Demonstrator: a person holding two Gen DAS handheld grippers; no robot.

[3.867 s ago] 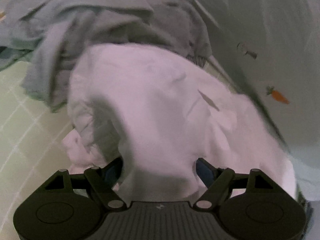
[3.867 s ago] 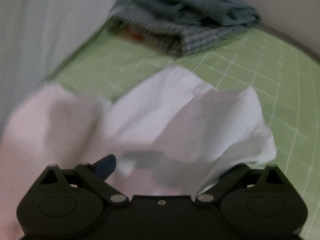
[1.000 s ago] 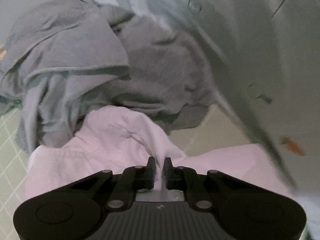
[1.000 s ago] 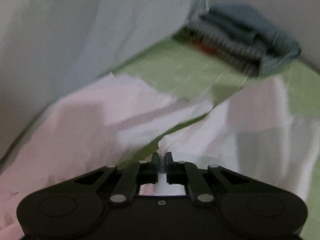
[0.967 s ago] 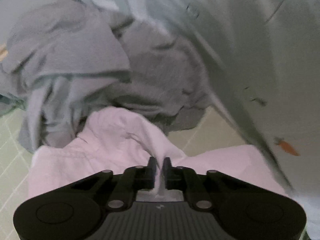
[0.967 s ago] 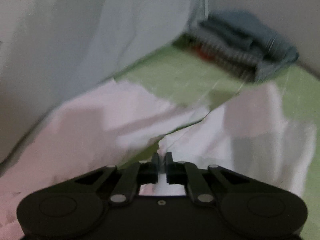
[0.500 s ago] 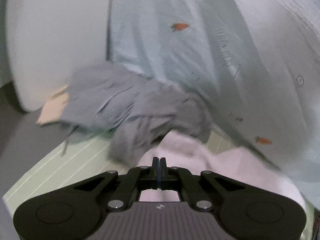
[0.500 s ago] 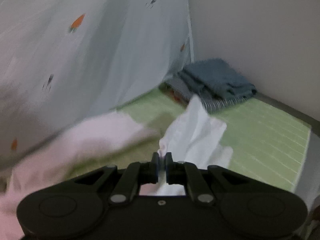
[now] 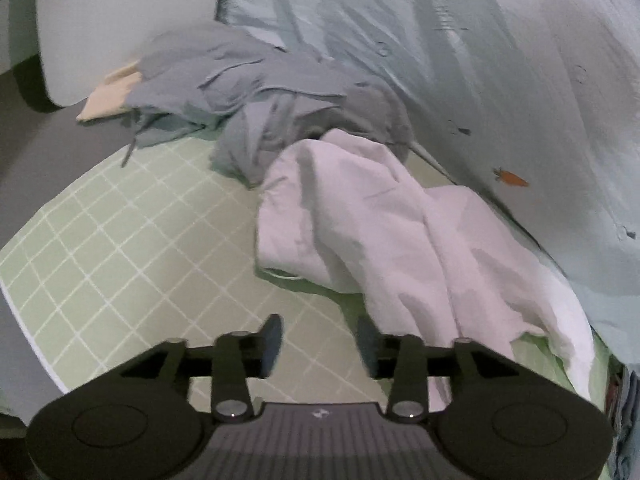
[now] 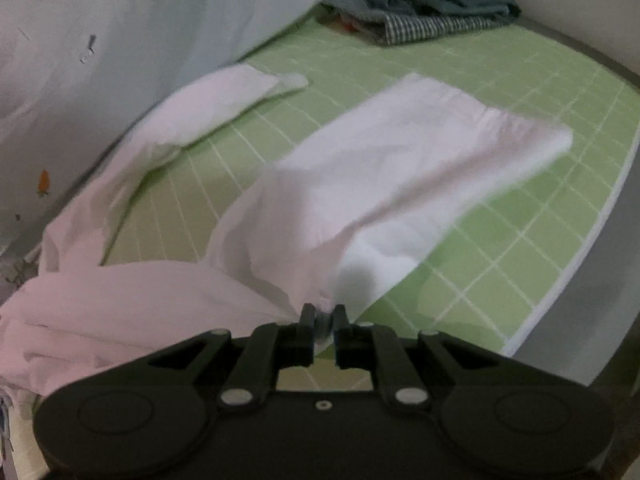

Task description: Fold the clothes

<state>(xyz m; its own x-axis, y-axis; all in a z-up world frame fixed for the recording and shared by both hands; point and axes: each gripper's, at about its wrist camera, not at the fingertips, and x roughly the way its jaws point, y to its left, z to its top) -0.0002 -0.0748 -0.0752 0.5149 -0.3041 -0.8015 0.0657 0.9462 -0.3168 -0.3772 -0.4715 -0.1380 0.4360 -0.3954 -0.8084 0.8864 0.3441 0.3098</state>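
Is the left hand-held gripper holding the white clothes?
No, the left hand-held gripper is open above the green mat, and the white garment lies beside it, untouched.

Two wrist fisheyes, both low over the green grid mat [image 9: 132, 240], facing opposite ends.

Left view looks forward and down past the left gripper [image 9: 319, 344] toward the grey clothes heap [image 9: 256, 92] at the far end. Right view looks along the right gripper [image 10: 323, 322] toward the folded stack [image 10: 432, 4]. Shared: mat, white garment [image 10: 400, 160], carrot-print sheet [image 9: 500, 60].
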